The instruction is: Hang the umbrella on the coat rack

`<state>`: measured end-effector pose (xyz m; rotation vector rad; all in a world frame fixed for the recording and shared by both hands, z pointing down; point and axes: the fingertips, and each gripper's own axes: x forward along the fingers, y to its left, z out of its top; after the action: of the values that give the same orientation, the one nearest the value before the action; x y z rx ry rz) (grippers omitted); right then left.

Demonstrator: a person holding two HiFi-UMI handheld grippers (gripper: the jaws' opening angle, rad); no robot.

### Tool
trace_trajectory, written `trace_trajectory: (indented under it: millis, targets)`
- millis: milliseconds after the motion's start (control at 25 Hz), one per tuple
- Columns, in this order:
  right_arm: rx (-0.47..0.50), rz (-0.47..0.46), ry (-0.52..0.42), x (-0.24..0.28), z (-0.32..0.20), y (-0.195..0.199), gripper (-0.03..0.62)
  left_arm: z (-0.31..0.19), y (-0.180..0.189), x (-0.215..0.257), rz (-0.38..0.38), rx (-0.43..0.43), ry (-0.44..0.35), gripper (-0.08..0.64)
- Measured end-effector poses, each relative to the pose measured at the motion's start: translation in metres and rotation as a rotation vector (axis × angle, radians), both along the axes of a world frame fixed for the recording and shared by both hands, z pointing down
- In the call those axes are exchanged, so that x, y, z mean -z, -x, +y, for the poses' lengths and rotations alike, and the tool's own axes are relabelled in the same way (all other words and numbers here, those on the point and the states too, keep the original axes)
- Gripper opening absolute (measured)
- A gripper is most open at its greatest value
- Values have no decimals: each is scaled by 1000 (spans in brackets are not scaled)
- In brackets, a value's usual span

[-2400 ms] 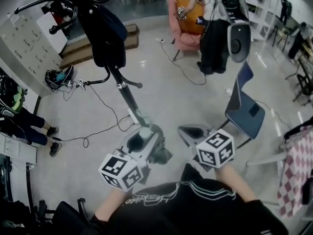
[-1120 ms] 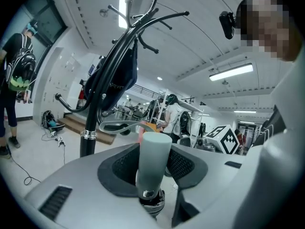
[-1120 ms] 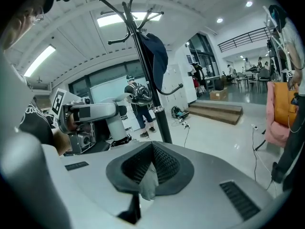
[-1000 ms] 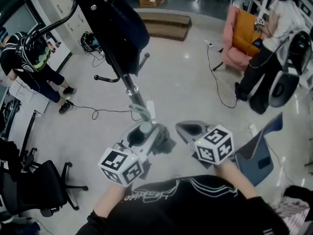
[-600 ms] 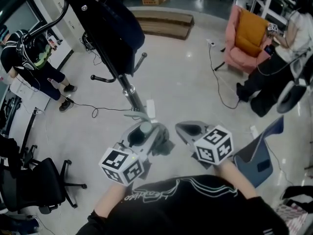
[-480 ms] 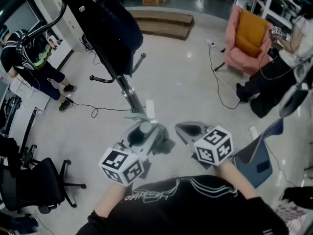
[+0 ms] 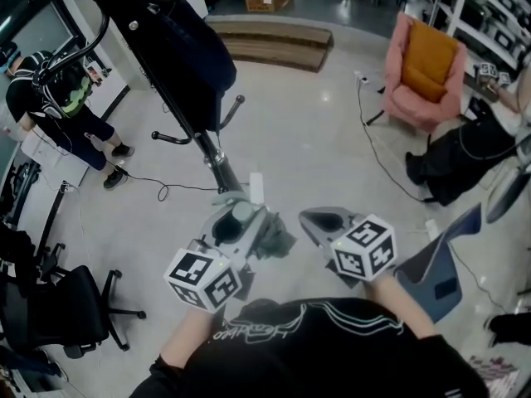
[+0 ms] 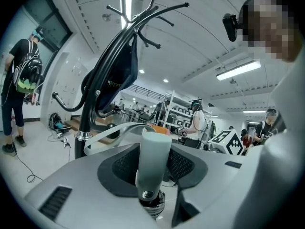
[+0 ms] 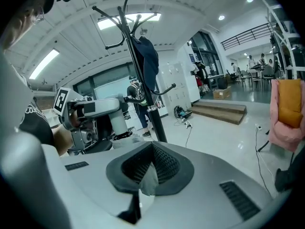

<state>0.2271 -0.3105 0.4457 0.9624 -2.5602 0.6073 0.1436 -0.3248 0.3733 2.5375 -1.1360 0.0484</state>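
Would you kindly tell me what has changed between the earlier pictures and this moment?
The person has closed in on the coat rack, which now looms larger at upper left in the head view; the pink armchair has slid from top centre to upper right. Nothing was taken or let go. The left tongs remain clamped on the umbrella by its handle, the right tongs on its grey fabric.

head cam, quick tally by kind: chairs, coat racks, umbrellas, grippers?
chairs: 3 (pink armchair, blue chair, black office chair)
coat rack: 1
umbrella: 1
grippers: 2 (left gripper, right gripper)
total: 7
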Motion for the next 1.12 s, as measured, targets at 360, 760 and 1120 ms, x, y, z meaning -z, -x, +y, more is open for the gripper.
trace_trajectory:
  millis: [360,760,1120]
  targets:
    - [-15,9,-1,-1,7,-5,12,-8,0,3,1,-4,-12,155]
    - [-62,7,-9,1,-4,-19,12,-24,-4,-15,2,-17,31,155]
    - [-32,6,11,-6,-20,-6,12,-41,0,-27,-10,-5,58,155]
